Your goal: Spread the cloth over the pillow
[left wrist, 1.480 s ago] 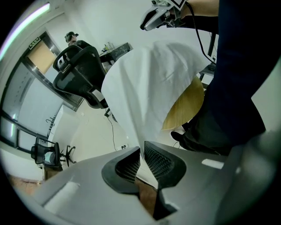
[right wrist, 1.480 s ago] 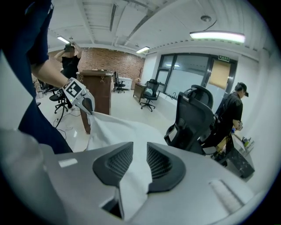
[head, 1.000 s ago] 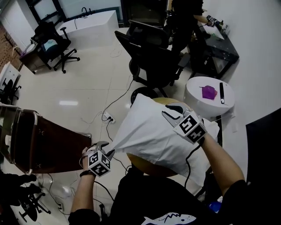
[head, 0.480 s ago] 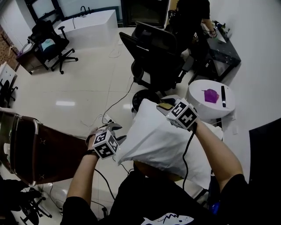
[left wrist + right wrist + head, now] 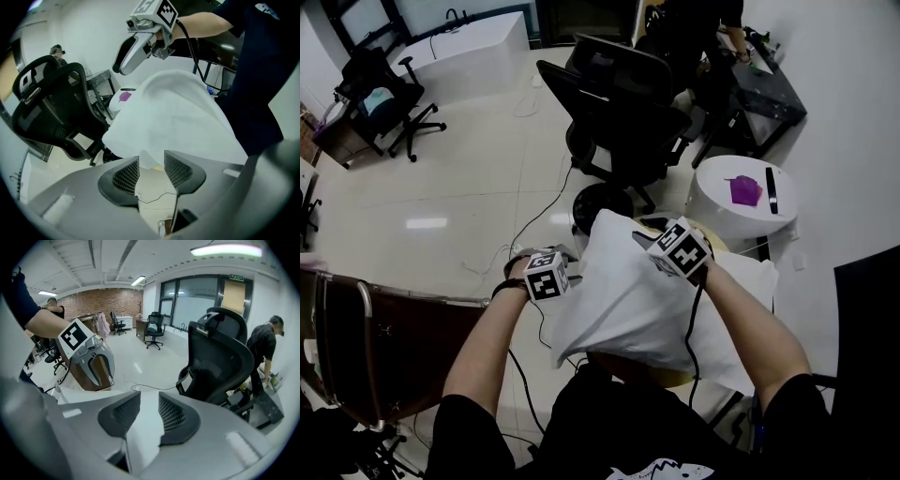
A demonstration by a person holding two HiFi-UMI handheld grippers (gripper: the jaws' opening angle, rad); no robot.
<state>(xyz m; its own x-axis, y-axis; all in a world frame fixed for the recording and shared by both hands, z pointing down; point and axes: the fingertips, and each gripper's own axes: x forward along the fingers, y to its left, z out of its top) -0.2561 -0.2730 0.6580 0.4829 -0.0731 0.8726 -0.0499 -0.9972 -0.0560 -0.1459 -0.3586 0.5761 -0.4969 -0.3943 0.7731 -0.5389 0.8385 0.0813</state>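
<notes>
Open floor [image 5: 441,187] lies left of the cloth [image 5: 619,291]; a black office chair [image 5: 623,103] blocks beyond it, and a round white table [image 5: 722,220] crowds my right.

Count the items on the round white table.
2: a purple item near the middle of the round white table, and a slim black bar just right of it. Nothing else shows there.

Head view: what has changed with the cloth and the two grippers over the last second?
The left gripper swung up and right toward the right gripper, so the cloth, stretched out leftward before, now bunches in a mound. The right gripper shifted slightly up-left; its jaws have just been opening, cloth between them. Both still grip the cloth.
</notes>
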